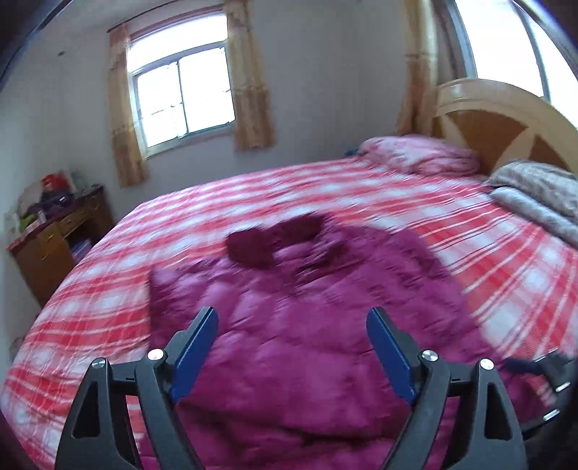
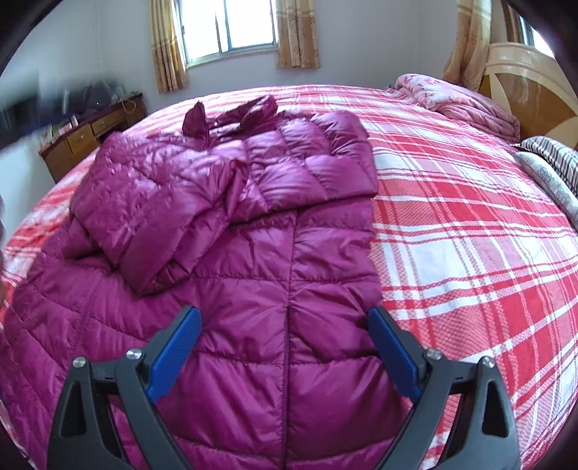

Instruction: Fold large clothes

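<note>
- Two grippers hang above a magenta quilted jacket (image 2: 289, 253) that lies spread on a bed with a red-and-white plaid bedspread (image 2: 469, 235).
- Right gripper (image 2: 285, 347): blue-padded fingers (image 2: 177, 347) stand wide apart, holding nothing, over the lower body of the jacket; its centre seam runs between them toward 12 o'clock.
- Left gripper (image 1: 292, 347): its fingers (image 1: 390, 350) are likewise spread and empty, above the jacket (image 1: 307, 325), which is motion-blurred in this view.
- In the right wrist view, both sleeves are folded across the jacket's upper body: one sleeve (image 2: 144, 209) lies slanted at about 10 o'clock of the right gripper, the other (image 2: 321, 159) lies across at about 12 o'clock.
- A darker hood (image 2: 238, 115) is bunched at the jacket's far end, toward 12 o'clock.
- At about 2 o'clock, a folded pink quilt (image 2: 458, 97) sits near the wooden headboard (image 2: 523, 72); a grey patterned blanket (image 2: 552, 162) lies at 3 o'clock, by the bed's edge.
- A wooden desk (image 2: 90, 133) with clutter stands at 10 o'clock, against the wall beside the bed.
- A curtained window (image 2: 231, 29) is at 12 o'clock on the far wall.
- A dark blurred gripper part (image 1: 542, 368) shows at the right edge of the left wrist view.
</note>
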